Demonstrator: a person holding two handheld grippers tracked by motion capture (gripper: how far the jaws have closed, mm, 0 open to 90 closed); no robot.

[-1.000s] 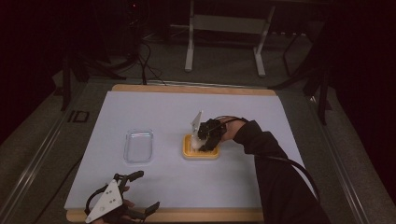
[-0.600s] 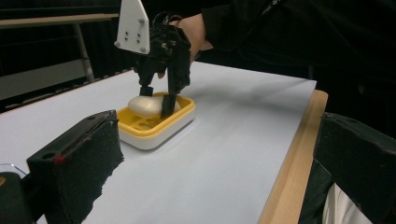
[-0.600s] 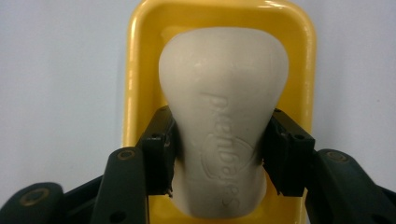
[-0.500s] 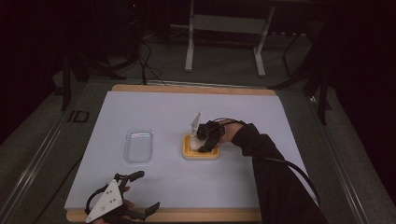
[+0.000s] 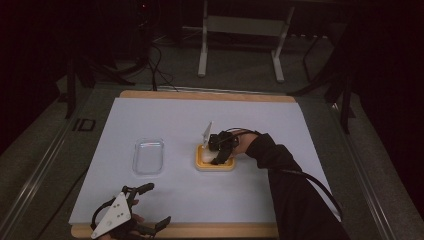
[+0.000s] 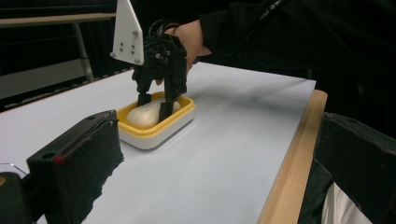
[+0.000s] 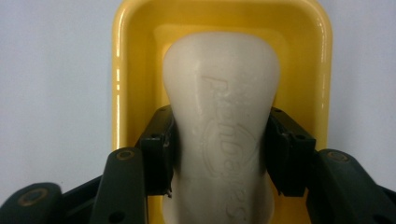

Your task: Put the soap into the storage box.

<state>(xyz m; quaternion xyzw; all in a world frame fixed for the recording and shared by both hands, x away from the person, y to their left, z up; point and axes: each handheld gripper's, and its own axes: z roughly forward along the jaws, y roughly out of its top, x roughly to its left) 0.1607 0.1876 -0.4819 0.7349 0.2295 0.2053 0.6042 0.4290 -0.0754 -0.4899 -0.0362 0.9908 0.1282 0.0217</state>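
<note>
On the white-topped wooden table (image 5: 300, 125), the yellow rectangular plastic dish (image 7: 140, 42) holds a cream waisted soap bar (image 7: 222, 107) embossed with unreadable script, gripped at both sides by the right tongs (image 7: 220, 154), while the left tongs (image 5: 151, 205) gape empty near the table's front edge.

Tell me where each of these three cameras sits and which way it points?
High view: above the person's side, looking forward and down on the table; both forearms and grippers show.
Left gripper view: rides the left gripper, looking across the table at the right gripper; its own black jaws stand wide apart.
Right gripper view: rides the right gripper, looking straight down, jaws pressed against the soap bar.
All views share the yellow soap dish.
</note>
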